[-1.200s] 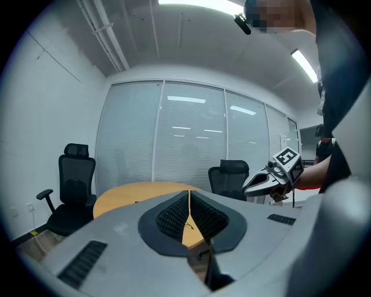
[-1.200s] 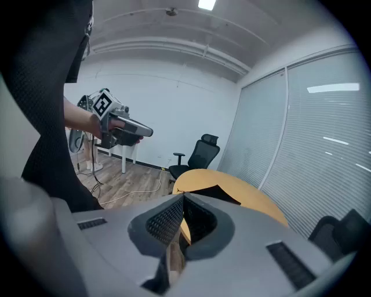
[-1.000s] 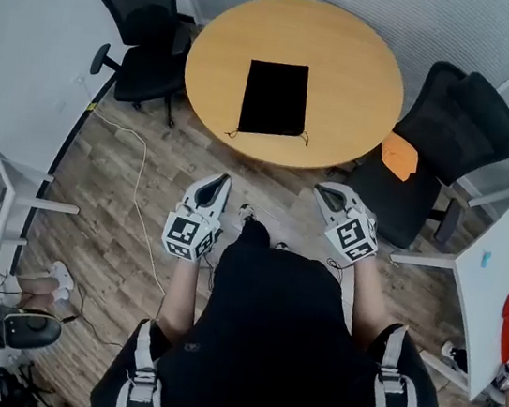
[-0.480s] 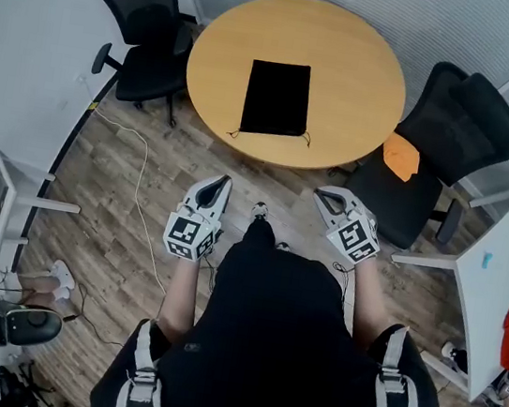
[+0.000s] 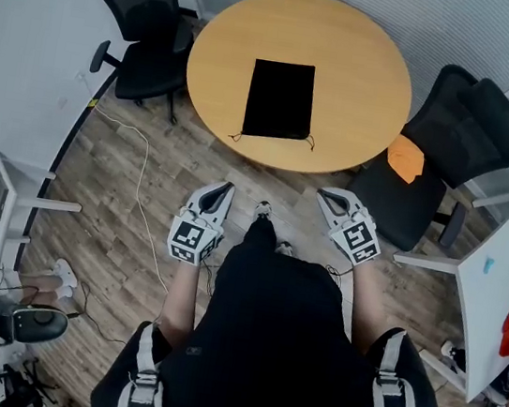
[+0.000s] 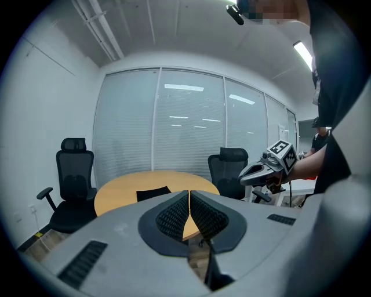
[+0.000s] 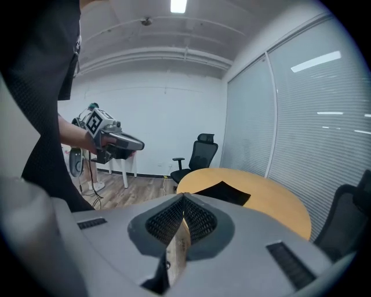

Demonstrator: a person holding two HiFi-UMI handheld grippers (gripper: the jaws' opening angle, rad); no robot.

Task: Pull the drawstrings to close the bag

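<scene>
Flat black drawstring bag lies on round wooden table, upper centre. Left gripper and right gripper are held closed, empty, below the table.

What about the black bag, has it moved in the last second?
No. The black bag keeps its spot on the round table, strings toward the near edge.

Round light-wood table on brown plank floor — black swivel chair left, second black chair right; blind-covered glass wall behind.
</scene>
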